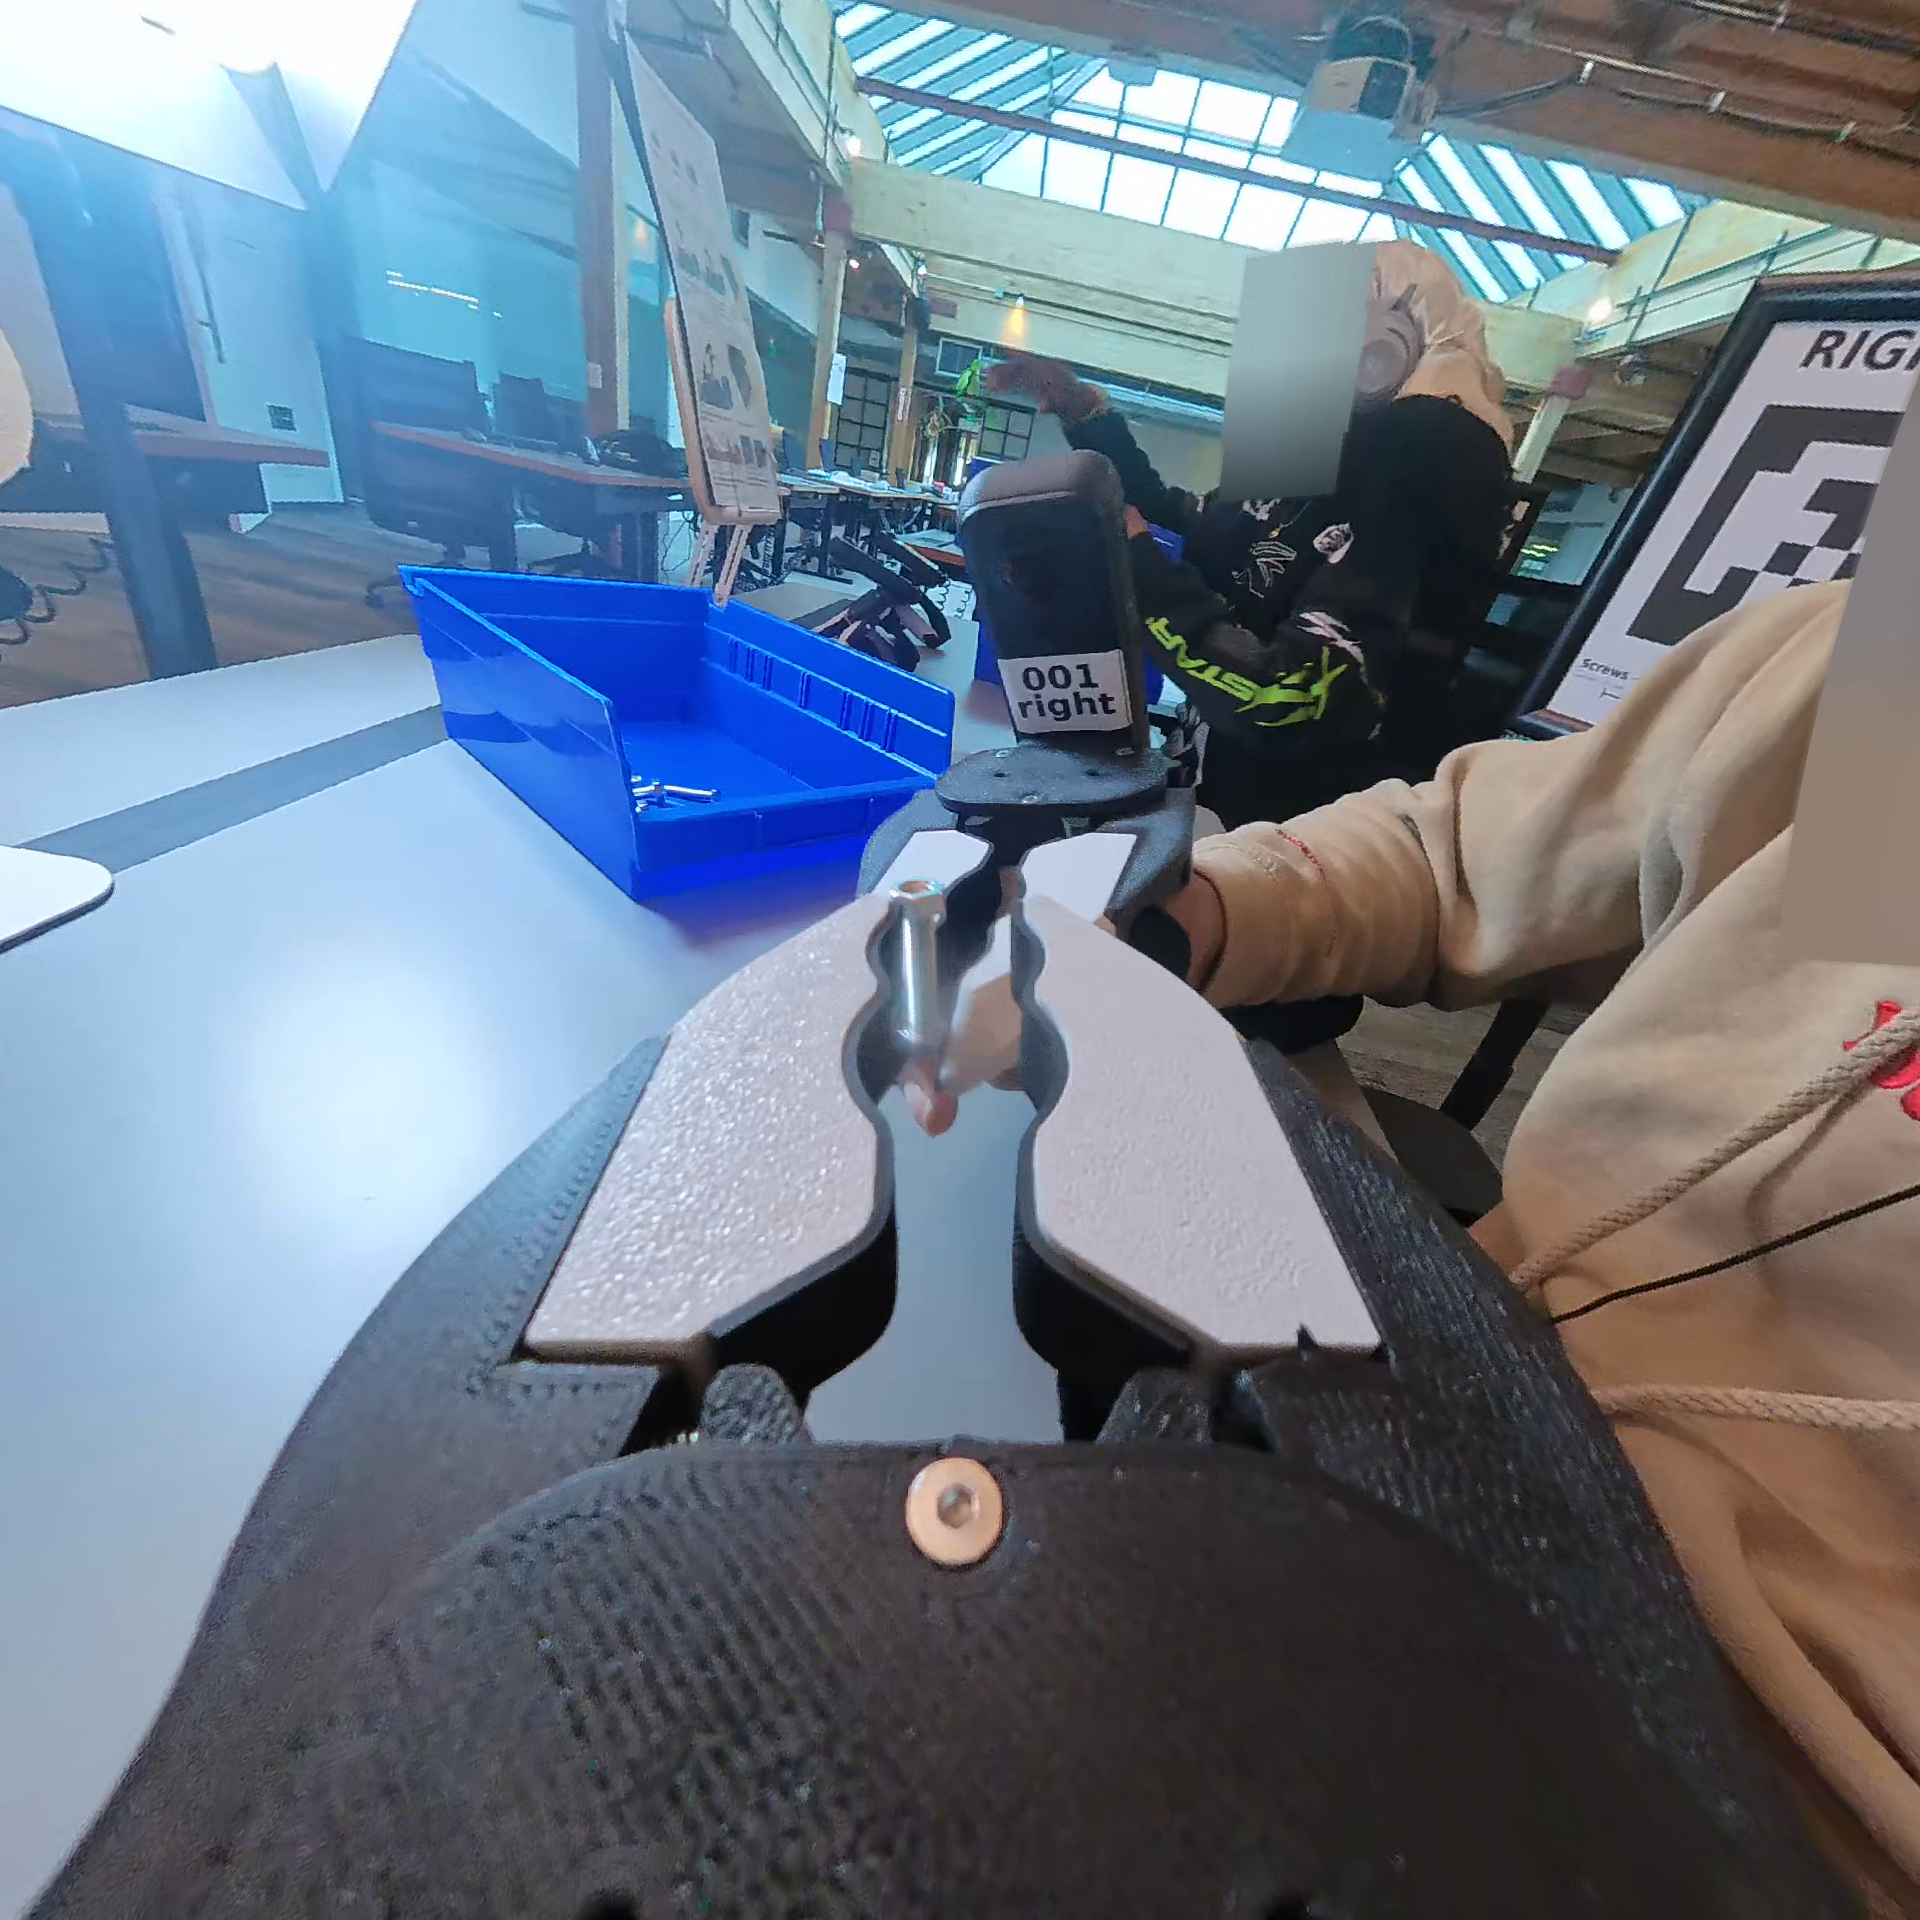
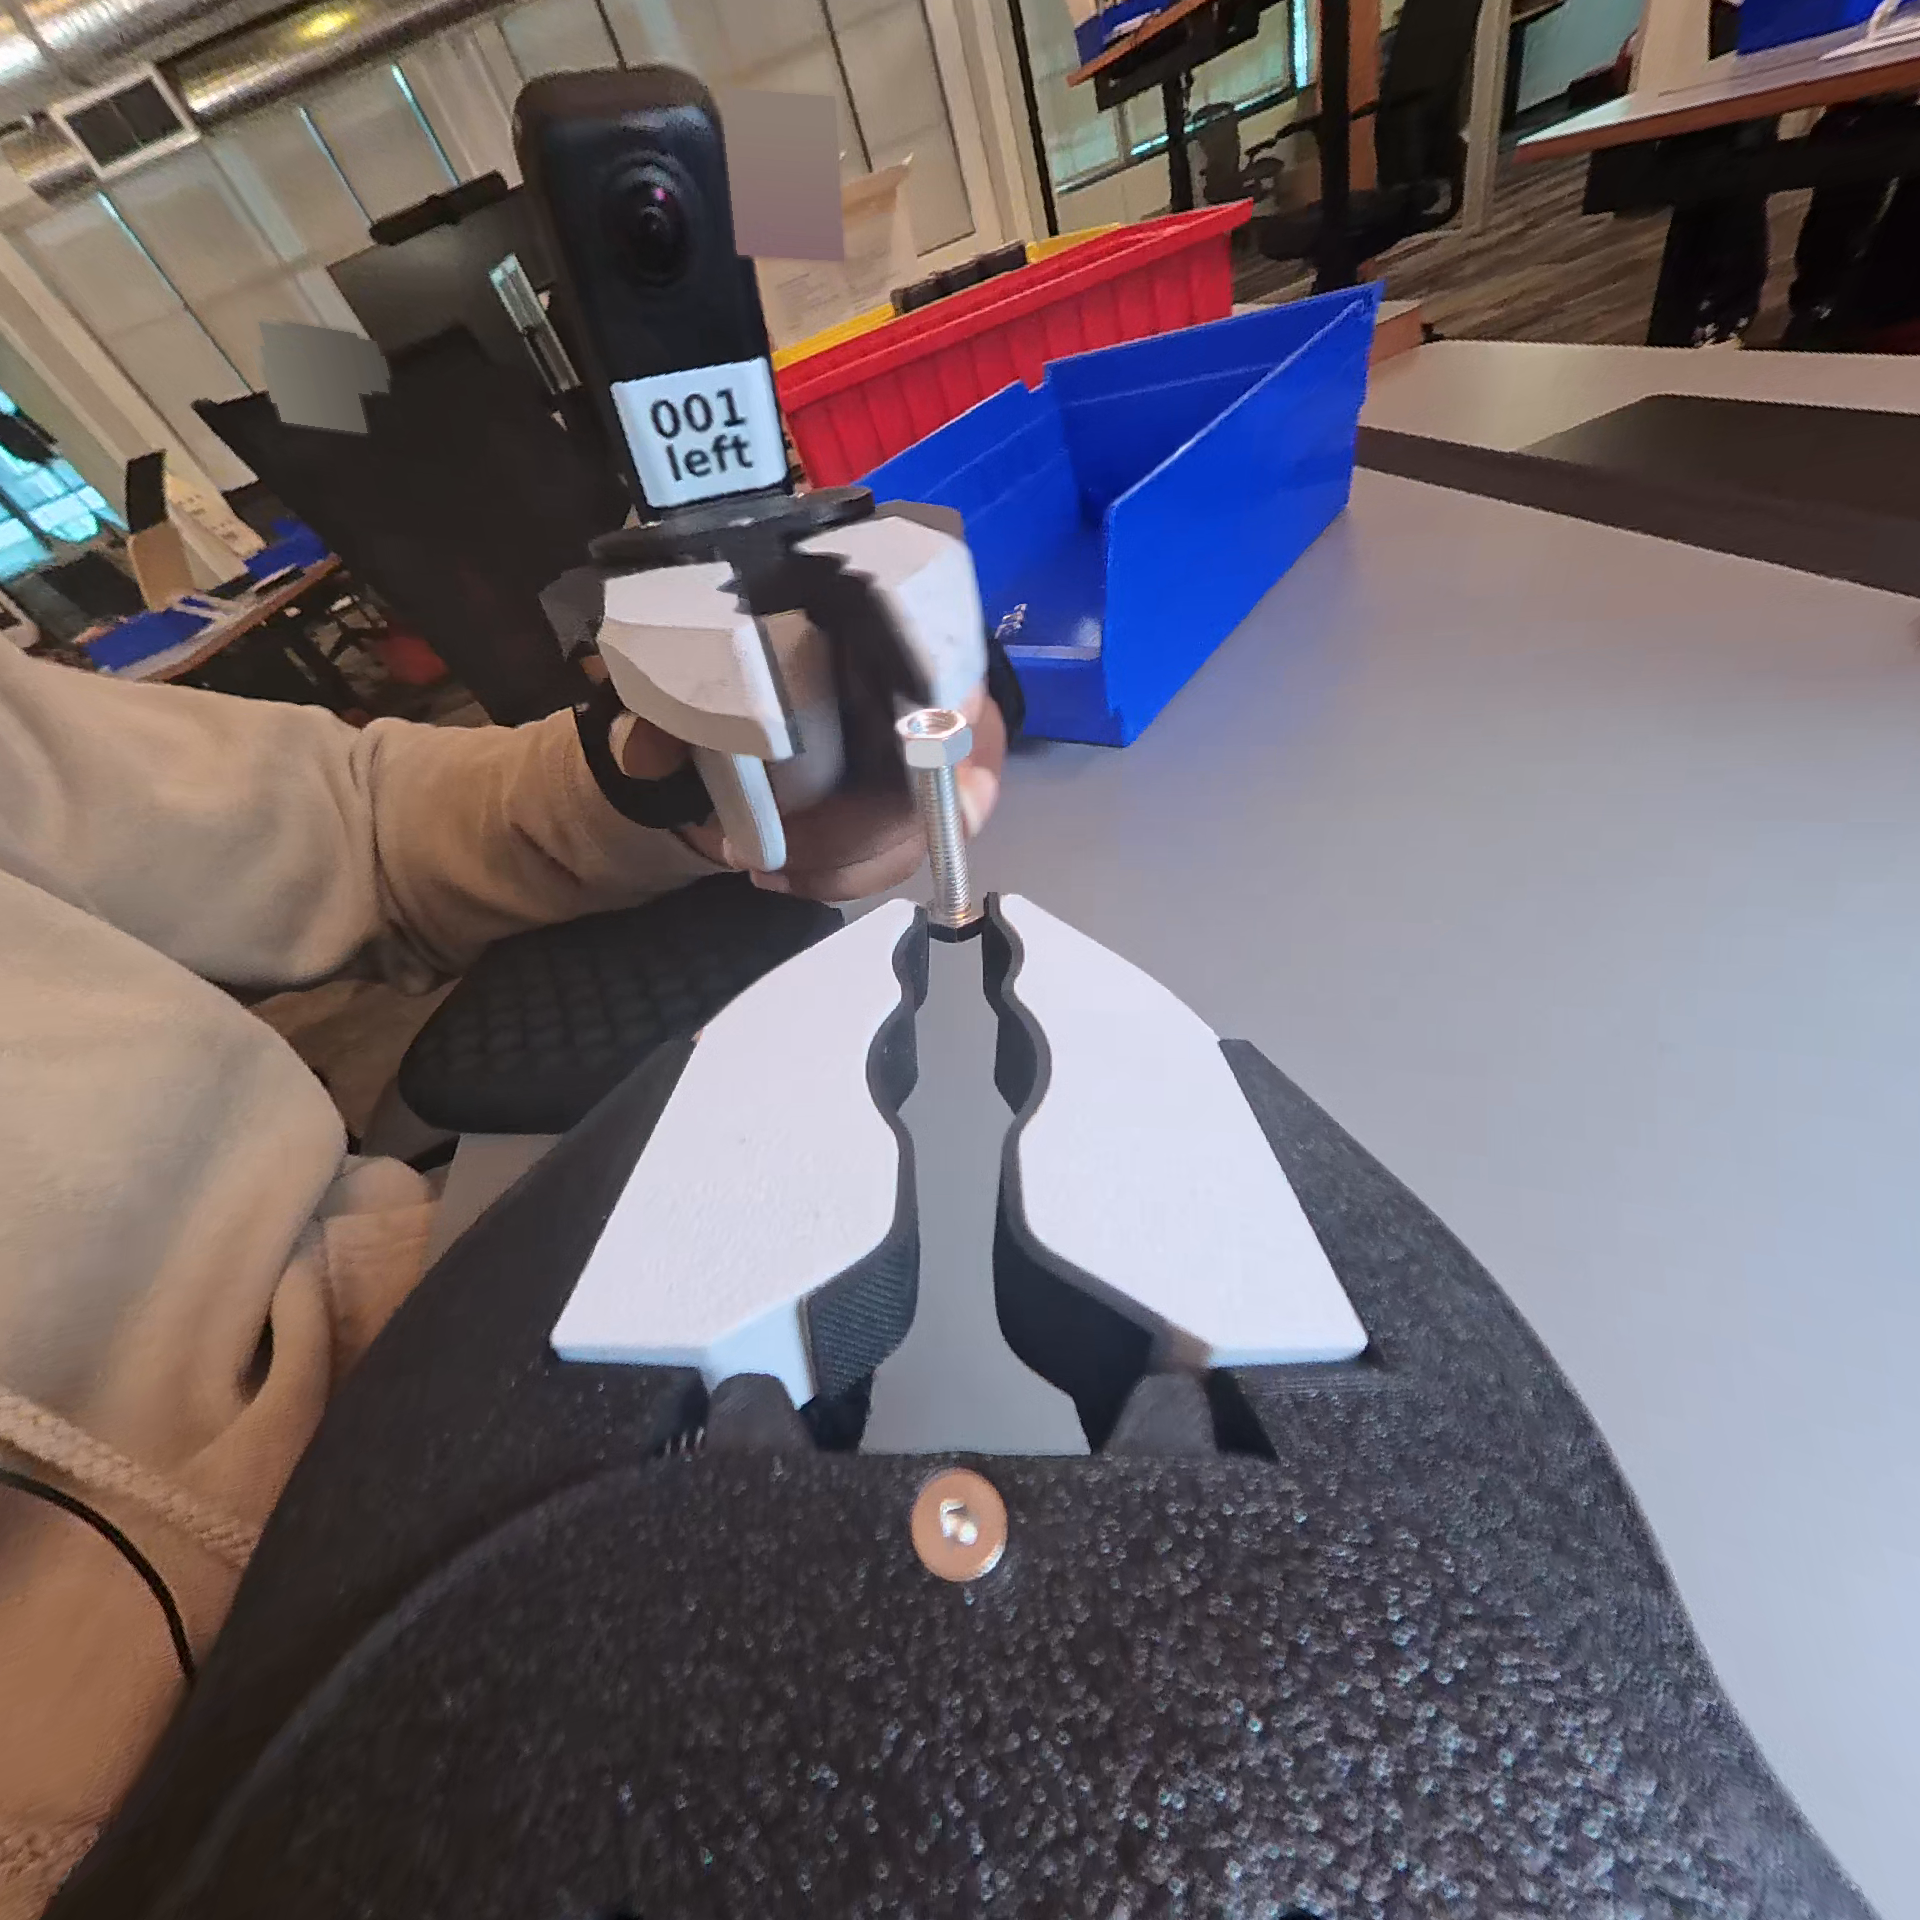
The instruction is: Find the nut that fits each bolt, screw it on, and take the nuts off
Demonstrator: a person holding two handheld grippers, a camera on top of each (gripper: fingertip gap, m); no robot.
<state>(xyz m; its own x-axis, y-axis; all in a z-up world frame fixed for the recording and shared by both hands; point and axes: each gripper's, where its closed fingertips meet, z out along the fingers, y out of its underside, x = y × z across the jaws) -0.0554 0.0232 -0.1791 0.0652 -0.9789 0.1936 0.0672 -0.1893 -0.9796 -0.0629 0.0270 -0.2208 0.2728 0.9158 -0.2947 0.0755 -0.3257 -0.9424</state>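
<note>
Left wrist view: my left gripper fingers slightly apart, gripping nothing; bolt centre frame, just ahead, tilted upright. Right wrist view: my right gripper pinches the bolt's lower end at the fingertips, long axis vertical, nut on top, left gripper just beyond, nearest the nut.

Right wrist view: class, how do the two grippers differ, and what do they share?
The right gripper pinches the bolt upright at its fingertips; the left gripper grips nothing, beside the nut. The right gripper's fingers are nearly together; the left gripper's stand apart. Both have white fingers on black bodies.
</note>
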